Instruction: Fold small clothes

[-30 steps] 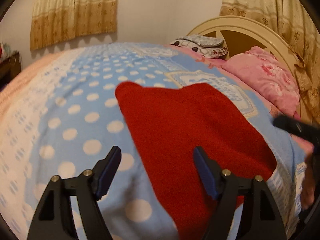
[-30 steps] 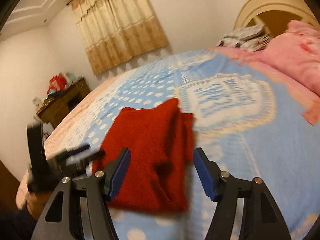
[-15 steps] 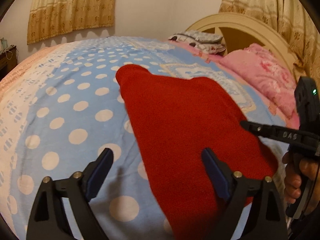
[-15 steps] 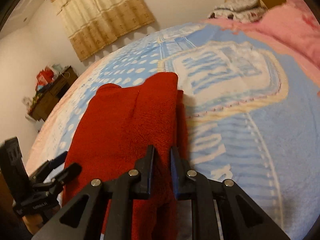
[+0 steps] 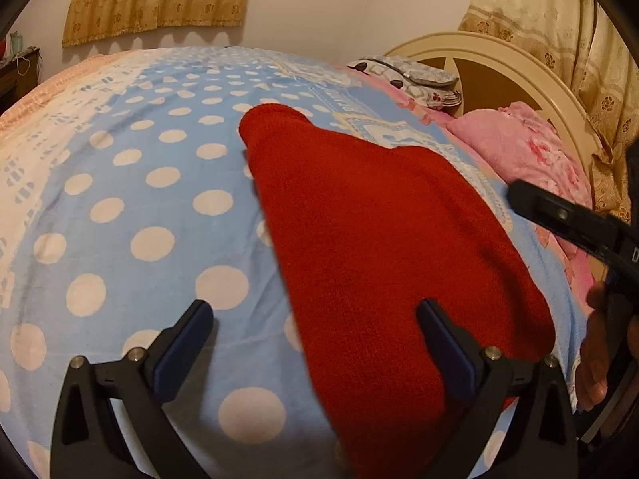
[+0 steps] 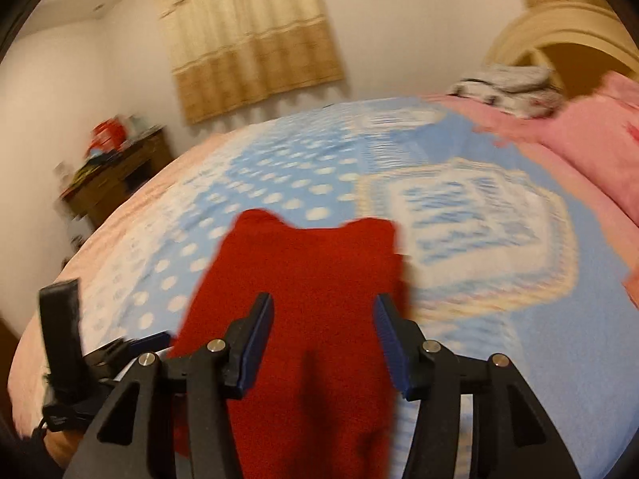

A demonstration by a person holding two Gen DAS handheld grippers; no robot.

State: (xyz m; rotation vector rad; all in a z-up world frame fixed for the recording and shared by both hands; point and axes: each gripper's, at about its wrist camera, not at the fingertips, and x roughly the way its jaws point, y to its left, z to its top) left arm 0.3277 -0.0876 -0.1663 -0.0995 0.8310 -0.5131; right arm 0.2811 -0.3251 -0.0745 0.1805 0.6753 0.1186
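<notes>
Only red garment (image 5: 383, 247), flat on bedspread (image 5: 131, 183)

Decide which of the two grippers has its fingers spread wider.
The left gripper: its blue fingers stand far apart, straddling the red cloth's edge and the spotted blanket. The right gripper's fingers sit closer together over the cloth.

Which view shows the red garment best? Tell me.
The left wrist view: the red garment is sharp there, lying flat on the polka-dot blanket, most of its outline visible. The right wrist view shows it blurred by motion, its near part partly covered by the right gripper.
</notes>
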